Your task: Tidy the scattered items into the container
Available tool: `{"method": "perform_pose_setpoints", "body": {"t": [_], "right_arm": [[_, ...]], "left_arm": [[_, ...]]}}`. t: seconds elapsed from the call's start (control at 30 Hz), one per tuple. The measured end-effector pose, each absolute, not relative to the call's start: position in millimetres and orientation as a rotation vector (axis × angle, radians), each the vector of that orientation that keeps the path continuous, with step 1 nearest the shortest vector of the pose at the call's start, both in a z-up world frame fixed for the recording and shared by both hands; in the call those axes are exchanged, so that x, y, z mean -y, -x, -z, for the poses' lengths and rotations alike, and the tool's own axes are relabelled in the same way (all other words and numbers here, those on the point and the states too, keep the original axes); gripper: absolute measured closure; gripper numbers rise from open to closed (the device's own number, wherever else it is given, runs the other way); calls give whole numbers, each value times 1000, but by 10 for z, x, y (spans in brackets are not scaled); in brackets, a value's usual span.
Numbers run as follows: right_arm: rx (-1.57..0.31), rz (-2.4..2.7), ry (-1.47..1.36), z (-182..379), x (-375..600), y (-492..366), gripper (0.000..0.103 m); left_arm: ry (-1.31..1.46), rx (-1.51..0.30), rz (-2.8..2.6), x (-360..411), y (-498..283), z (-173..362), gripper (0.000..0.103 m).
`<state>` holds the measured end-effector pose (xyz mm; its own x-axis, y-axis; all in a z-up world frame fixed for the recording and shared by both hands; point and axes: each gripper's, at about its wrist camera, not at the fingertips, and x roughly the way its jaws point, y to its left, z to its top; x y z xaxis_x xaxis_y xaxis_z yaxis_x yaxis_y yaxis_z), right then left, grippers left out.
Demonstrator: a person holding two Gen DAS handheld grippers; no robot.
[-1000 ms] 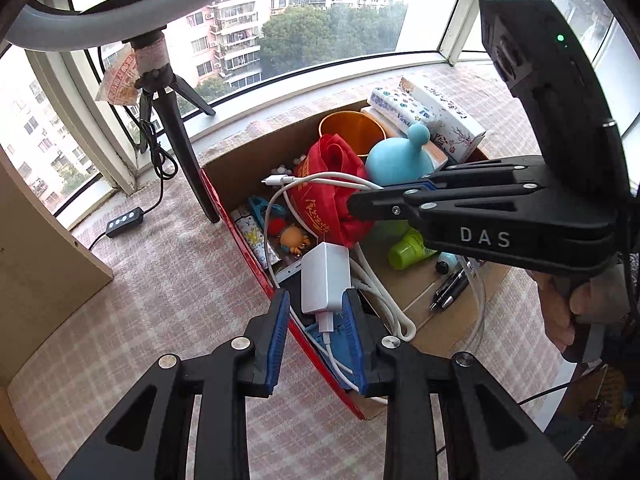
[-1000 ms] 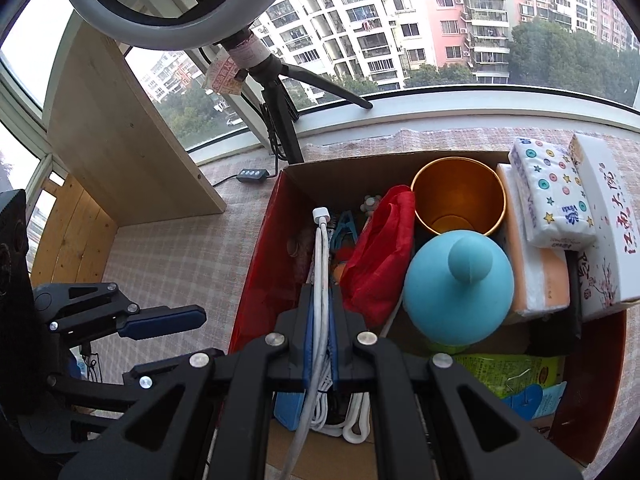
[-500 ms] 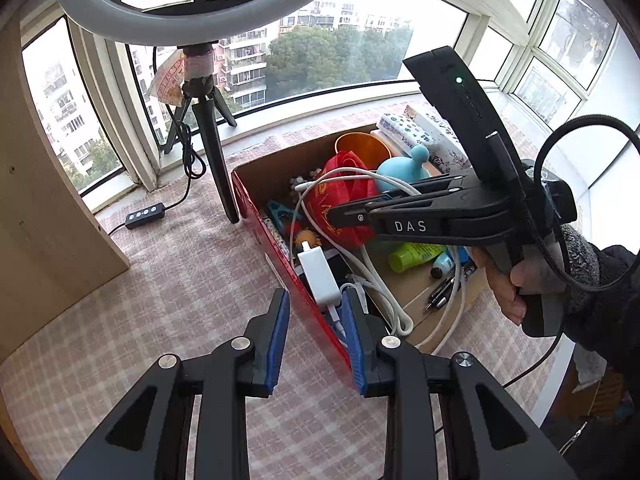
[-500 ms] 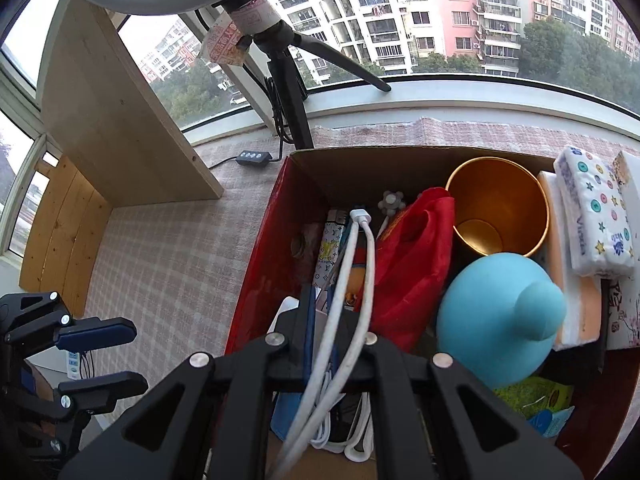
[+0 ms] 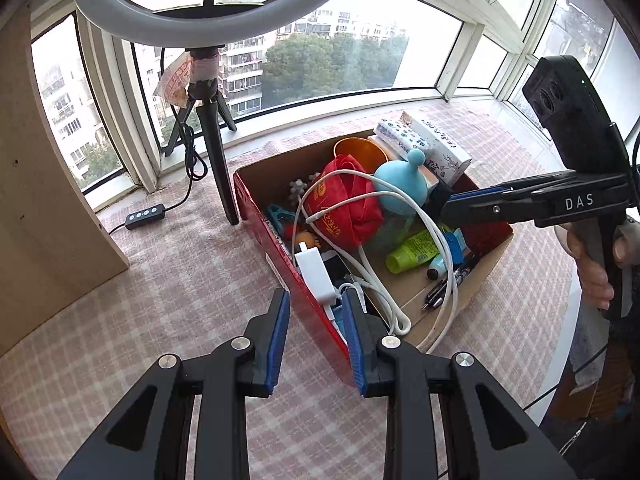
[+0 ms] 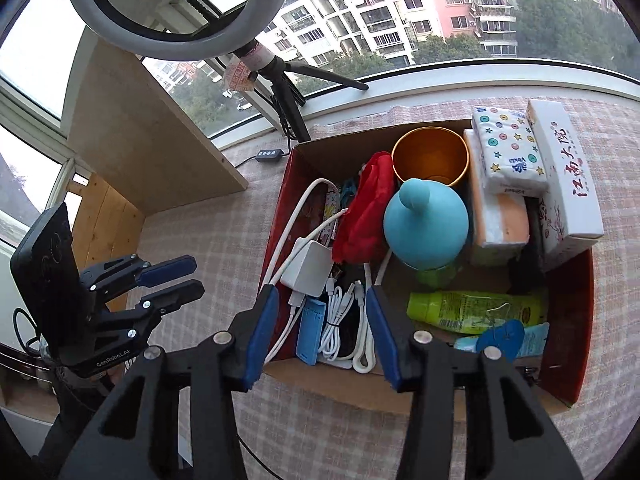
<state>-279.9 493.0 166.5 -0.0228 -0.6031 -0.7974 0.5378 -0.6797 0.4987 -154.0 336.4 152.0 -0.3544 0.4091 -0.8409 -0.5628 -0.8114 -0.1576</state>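
Both tools gape empty: left tool [image 5: 316, 332] straddles the cardboard box [image 5: 280, 240] wall; right tool [image 6: 320, 332] hovers over it. White charger [image 6: 308, 266] lies inside, its cable [image 5: 448, 280] seemingly spilling over the rim, beside a ring-light tripod [image 5: 218, 160].

A curved bay window [image 5: 328, 60] is seen along the far side, with daylight, trees and apartment blocks [image 6: 400, 12] outside. A pink checked cloth [image 5: 168, 280] is spread over the surface below it. A ring light [image 5: 208, 0] on a black tripod [image 5: 218, 152] is stood near the sill, beside a pale wooden panel [image 6: 144, 140].
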Motion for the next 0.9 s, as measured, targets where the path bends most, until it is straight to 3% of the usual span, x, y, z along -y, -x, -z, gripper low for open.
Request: {"method": "perform_pose_setpoints", "body": {"t": [0.2, 0.57, 0.67, 0.73, 0.9], "right_arm": [[230, 1719, -1483, -1774, -4917, 2736, 58], [227, 1702, -1512, -1728, -4349, 3017, 58], [155, 1727, -1509, -1703, -4221, 3034, 67], [124, 1740, -1518, -1657, -4163, 3046, 86], [105, 1749, -1557, -1451, -4202, 3067, 95]], "left_arm": [[1278, -195, -2161, -3326, 1467, -1507, 77], [1261, -150, -2045, -3567, 1236, -1295, 77], [1279, -142, -2040, -3611, 1285, -1202, 77], [1291, -138, -2044, -3614, 1320, -1155, 77], [1310, -107, -2029, -3536, 1322, -1103, 77]]}}
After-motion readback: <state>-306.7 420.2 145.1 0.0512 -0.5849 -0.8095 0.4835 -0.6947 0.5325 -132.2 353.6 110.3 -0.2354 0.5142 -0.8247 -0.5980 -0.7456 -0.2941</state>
